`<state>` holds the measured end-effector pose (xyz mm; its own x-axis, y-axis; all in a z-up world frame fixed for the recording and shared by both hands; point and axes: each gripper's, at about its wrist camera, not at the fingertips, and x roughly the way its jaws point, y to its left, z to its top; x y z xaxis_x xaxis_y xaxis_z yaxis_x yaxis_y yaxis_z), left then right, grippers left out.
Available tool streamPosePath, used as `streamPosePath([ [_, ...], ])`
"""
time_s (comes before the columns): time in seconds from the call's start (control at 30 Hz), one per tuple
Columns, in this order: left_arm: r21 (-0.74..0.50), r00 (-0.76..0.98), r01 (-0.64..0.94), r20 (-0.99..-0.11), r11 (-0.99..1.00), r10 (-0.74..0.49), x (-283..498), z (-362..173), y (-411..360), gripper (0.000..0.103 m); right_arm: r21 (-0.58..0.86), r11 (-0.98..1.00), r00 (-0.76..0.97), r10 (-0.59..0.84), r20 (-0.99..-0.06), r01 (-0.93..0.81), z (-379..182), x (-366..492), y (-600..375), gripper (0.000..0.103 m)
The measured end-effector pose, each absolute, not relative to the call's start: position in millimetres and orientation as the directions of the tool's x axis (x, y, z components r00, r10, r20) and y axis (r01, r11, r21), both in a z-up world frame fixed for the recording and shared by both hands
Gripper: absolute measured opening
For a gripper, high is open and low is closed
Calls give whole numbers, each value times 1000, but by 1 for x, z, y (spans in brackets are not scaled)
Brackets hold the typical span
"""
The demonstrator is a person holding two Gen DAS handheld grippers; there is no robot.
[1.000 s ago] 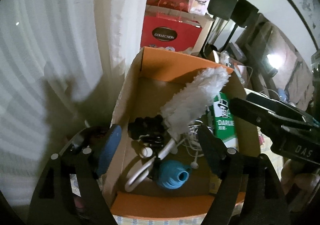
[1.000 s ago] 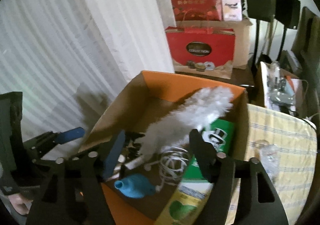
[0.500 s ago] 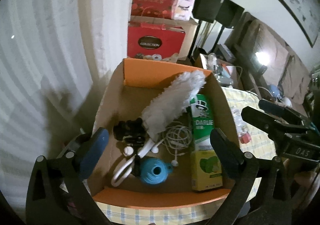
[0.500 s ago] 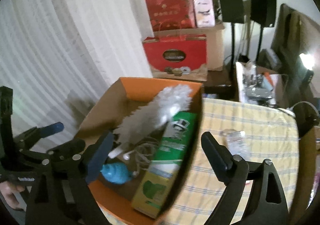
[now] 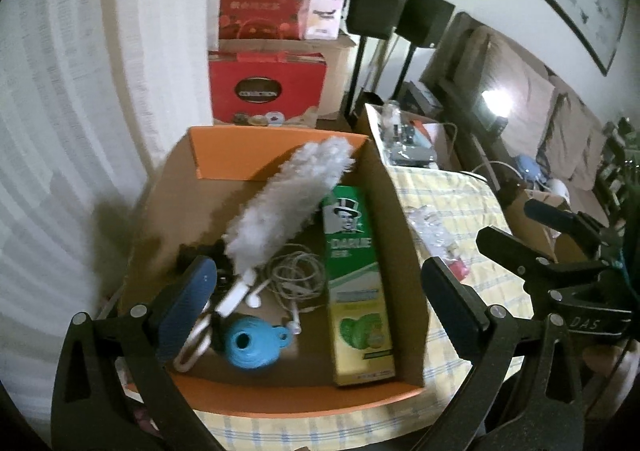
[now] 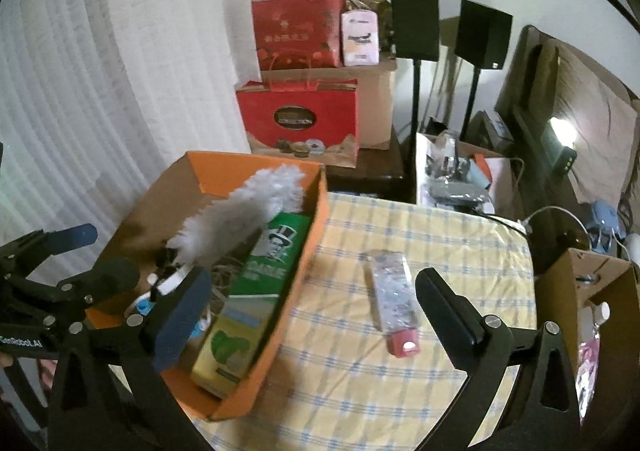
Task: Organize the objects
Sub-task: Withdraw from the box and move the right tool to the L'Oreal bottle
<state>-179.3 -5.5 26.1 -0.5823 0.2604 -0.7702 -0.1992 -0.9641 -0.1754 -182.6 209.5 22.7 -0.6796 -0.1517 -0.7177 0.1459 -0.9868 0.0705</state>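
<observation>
Both grippers empty. Our left gripper (image 5: 320,295) has its jaws spread wide over the orange cardboard box (image 5: 272,155); the right gripper (image 6: 312,311) just finished opening and stands wide too, nothing between the pads.

Already in the box: fluffy white duster (image 5: 288,199), green-and-yellow toothpaste carton (image 5: 354,275) along the 3 o'clock wall, tangled white earphones (image 5: 298,275), blue rubber bulb (image 5: 250,343) at 6 o'clock.

Next likely item: the clear plastic tube with a pink cap (image 6: 394,307), lying alone on the yellow checked tablecloth (image 6: 440,251), at about 3 o'clock from the box, well apart from it, cap toward 6 o'clock.

We judge the tube light, soft-walled and smooth, so it can squash or slip under a hard pinch. Best hold: across the body near the pink cap, where it looks stiffer, pads on the long sides. Round body may roll on the cloth, so close evenly.
</observation>
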Motion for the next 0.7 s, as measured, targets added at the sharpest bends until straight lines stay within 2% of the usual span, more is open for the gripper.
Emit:
streamPosePath([
  [0.7,-257,-504,-284,-780,-924,372,-209,4,81,101,106,-994,-632,-106,-767,38,-21,-182,288,102],
])
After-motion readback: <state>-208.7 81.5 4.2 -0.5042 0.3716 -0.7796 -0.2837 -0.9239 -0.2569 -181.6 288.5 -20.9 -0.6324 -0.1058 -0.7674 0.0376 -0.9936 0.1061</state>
